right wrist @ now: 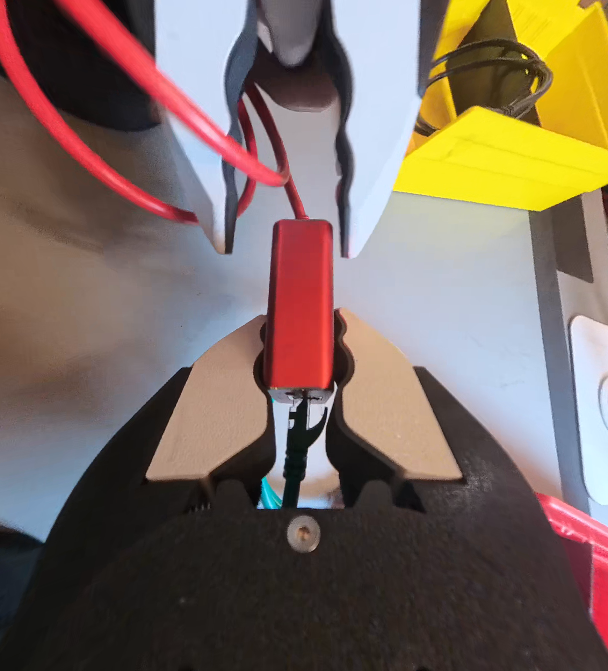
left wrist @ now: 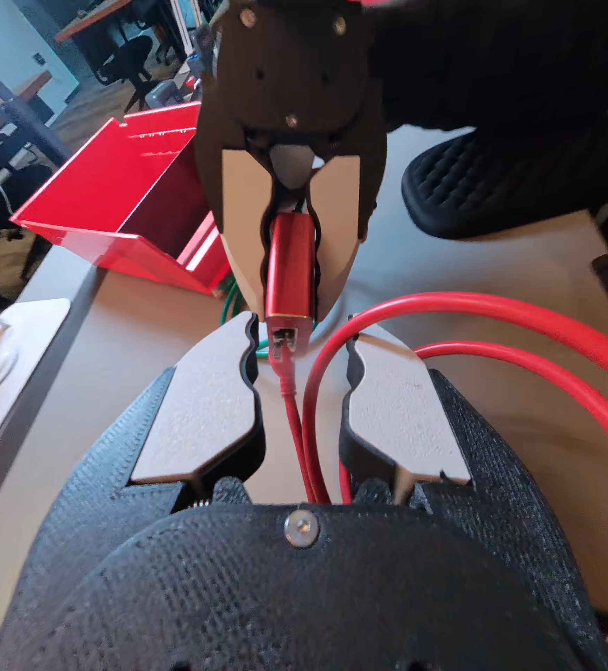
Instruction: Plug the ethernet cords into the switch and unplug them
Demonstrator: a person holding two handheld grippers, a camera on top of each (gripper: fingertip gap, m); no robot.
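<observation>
Right tongs (right wrist: 300, 348) clamp switch (right wrist: 300, 305); left tongs (left wrist: 300, 348) apart.

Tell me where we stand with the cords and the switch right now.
Done: the red cord and the green cord both sit plugged into opposite ends of the red switch. In hand: the right gripper clamps the switch; the left gripper is open around the red cord's plug. Left: unplugging both.
</observation>
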